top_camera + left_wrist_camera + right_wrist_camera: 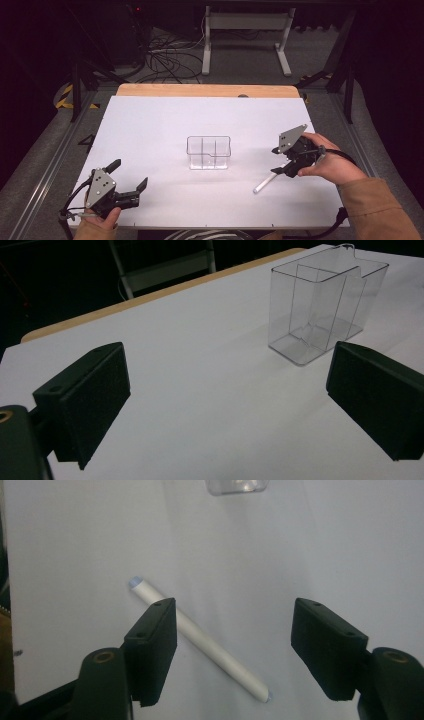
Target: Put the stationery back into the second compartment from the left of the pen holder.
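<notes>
A clear plastic box (209, 152) with inner dividers stands upright at the middle of the white table top (150, 120). A white pen (263, 185) lies flat on the table to its right. My right gripper (276, 161) hovers over the pen's far end, tilted down. In the right gripper view its jaws stand open around the pen (210, 650), which lies slantwise between them and passes behind the left jaw; the pads do not press on it. My left gripper (130, 173) rests open near the front left corner with nothing between its jaws, and it faces the box (320, 305).
A bare wooden strip (200, 90) runs along the table's far edge. Beyond it, on the floor, are a white desk frame (246, 37) and tangled cables (167, 60). Metal rails (50, 165) flank the table on the left.
</notes>
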